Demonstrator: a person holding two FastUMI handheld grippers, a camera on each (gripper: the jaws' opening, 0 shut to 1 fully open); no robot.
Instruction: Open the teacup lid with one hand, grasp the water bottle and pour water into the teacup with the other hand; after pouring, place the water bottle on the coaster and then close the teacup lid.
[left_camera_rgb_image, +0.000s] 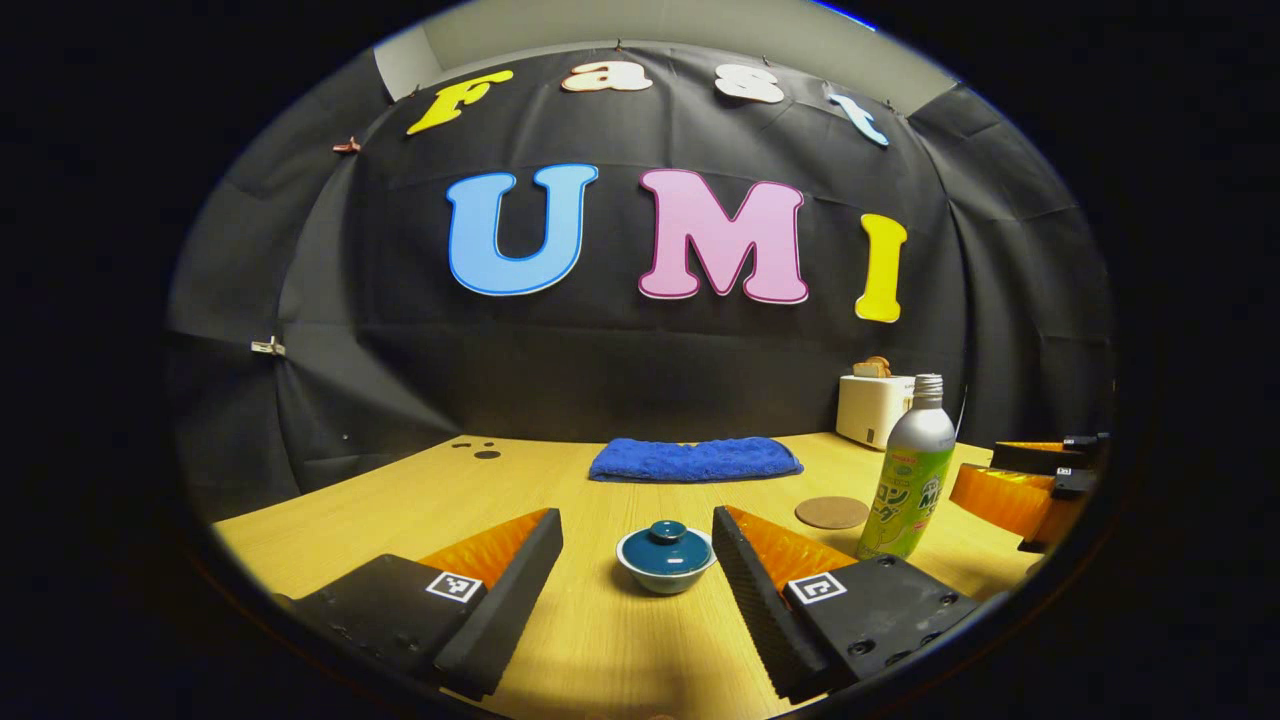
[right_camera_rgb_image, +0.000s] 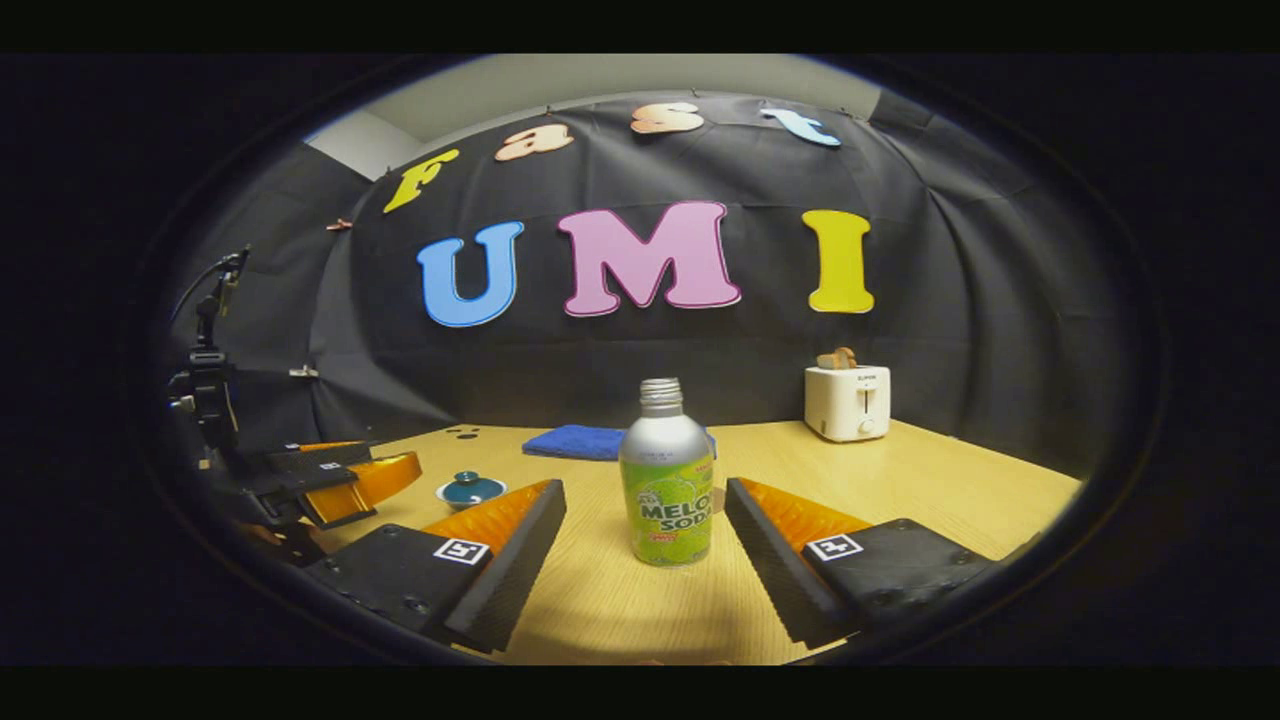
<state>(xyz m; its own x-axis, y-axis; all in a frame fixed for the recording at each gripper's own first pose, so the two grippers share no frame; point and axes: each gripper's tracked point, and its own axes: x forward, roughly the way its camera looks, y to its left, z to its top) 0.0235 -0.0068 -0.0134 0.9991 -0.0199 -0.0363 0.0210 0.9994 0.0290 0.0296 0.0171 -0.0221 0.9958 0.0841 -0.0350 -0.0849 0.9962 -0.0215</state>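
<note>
Tongs both open, nothing gripped

Left tongs (left_camera_rgb_image: 637, 545) spread wide above the worktop (left_camera_rgb_image: 600, 640), lined up on the teacup (left_camera_rgb_image: 666, 566). Cup sits between the two fingers but past their tips, not touched. Lid (left_camera_rgb_image: 667, 541) on, knob up.

Bottle (left_camera_rgb_image: 909, 478) stands upright right of the cup, cap off, threaded neck bare. Coaster (left_camera_rgb_image: 832, 512) lies flat just left of the bottle's base and behind the cup, apart from both. Blue towel (left_camera_rgb_image: 695, 460) folded near the back edge, centre. Toaster (left_camera_rgb_image: 872, 408) at back right, behind the bottle, something brown poking out of its top. A few dark spots on the worktop at back left.

Right tongs (right_camera_rgb_image: 645, 535) also spread wide, centred on the bottle (right_camera_rgb_image: 667, 480). Bottle stands in the gap between the fingers, clear space on each side, no contact. It rests on the worktop (right_camera_rgb_image: 900, 480), not on the coaster.

From the right gripper view the teacup (right_camera_rgb_image: 471, 490) is off to the left, lid on, with the left tongs (right_camera_rgb_image: 340, 480) low beside it at the frame edge. Towel (right_camera_rgb_image: 575, 441) shows behind the bottle, toaster (right_camera_rgb_image: 848, 401) at back right.

From the left gripper view the right tongs (left_camera_rgb_image: 1030, 485) sit at the far right edge, just right of the bottle. Cannot tell from there how wide they stand.
</note>
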